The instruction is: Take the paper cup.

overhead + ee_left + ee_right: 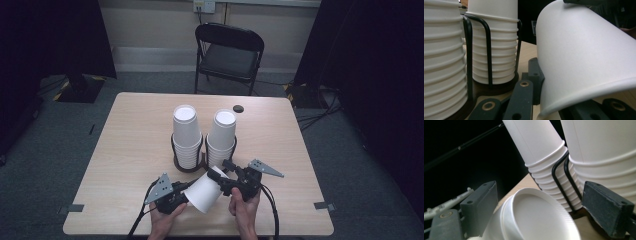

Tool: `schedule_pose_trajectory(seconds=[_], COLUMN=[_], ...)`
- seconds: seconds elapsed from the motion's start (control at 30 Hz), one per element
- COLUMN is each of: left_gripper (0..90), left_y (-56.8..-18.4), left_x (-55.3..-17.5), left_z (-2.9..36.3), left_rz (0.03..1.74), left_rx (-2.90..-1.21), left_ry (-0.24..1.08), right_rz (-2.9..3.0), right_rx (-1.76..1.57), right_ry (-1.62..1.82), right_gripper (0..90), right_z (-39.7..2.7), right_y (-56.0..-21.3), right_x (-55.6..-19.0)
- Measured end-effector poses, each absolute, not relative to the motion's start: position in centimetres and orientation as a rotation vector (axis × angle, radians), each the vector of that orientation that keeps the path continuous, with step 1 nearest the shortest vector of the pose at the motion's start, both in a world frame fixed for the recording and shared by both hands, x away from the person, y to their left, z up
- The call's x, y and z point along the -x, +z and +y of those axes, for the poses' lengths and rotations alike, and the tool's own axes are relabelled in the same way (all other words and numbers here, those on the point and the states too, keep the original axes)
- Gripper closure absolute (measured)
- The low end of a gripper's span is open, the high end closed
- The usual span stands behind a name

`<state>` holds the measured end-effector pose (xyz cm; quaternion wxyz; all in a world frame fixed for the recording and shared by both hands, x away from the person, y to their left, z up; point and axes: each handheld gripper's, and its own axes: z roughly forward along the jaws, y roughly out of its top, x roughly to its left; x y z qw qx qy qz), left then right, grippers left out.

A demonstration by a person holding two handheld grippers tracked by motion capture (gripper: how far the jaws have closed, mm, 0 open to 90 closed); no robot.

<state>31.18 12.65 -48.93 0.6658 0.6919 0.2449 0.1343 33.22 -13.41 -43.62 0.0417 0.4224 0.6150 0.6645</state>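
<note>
High view: a loose white paper cup (204,194), smooth-walled and tapered with a rolled rim, lies tilted between both grippers over the near counter (130,150). Left gripper (186,192) clamps its wide rim end; right gripper (220,176) has its jaws on either side of the narrow base, contact uncertain, likely steadying it for separation or restacking. Just beyond, two ridged stacks of white cups (186,134) stand upright in a black wire holder (204,152).
</note>
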Motion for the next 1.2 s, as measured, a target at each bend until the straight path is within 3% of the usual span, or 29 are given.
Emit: schedule_pose_trajectory(seconds=[0.47, 0.63, 0.8, 0.9, 1.2], left_gripper=[85.7, 85.8, 85.8, 85.7, 85.6], left_y=[-48.6, -48.5, -48.3, -48.1, -47.6], left_x=[-31.3, -31.3, -31.5, -31.6, -32.3], left_z=[13.5, 14.0, 14.4, 14.5, 14.8], left_rz=[0.579, 0.588, 0.606, 0.612, 0.619], left_rx=[-1.601, -1.633, -1.678, -1.689, -1.749], left_ry=[0.263, 0.266, 0.315, 0.325, 0.277], right_rz=[1.844, 1.821, 1.802, 1.796, 1.835], right_rx=[-1.105, -1.089, -1.073, -1.063, -0.921], right_ry=[1.957, 1.935, 1.922, 1.934, 1.894], right_gripper=[12.6, 17.5, 17.4, 12.9, 13.4], right_z=[-14.3, -15.0, -15.3, -15.7, -16.3], right_y=[-43.6, -43.7, -43.9, -44.0, -45.0], right_x=[-32.0, -31.4, -31.0, -30.6, -29.8])
